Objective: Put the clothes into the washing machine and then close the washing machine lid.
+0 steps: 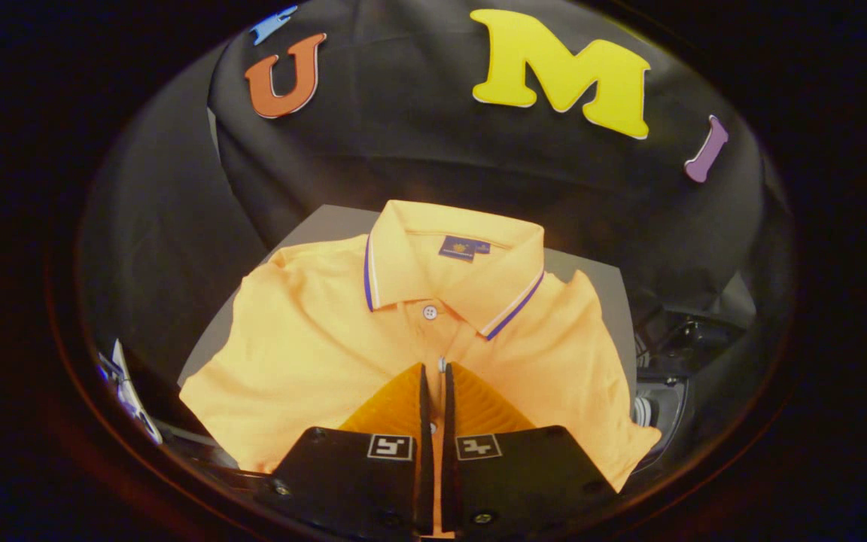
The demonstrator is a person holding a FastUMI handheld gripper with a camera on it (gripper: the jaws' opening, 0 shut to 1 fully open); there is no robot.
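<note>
Gripper view | tool (436,376) nearly closed, pinching placket of orange polo shirt (305,339) | shirt on grey table (328,222)

One orange polo shirt (313,354), one collar (454,263), one sewn neck label (463,248), two placket buttons (430,312), one grey bench (328,226), one tongs (437,375) with two fingers nearly together

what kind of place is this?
Likely a staged recording booth, not a home: black cloth wall behind, an orange polo shirt laid flat on a grey board, the tool nearly closed over its placket.
</note>
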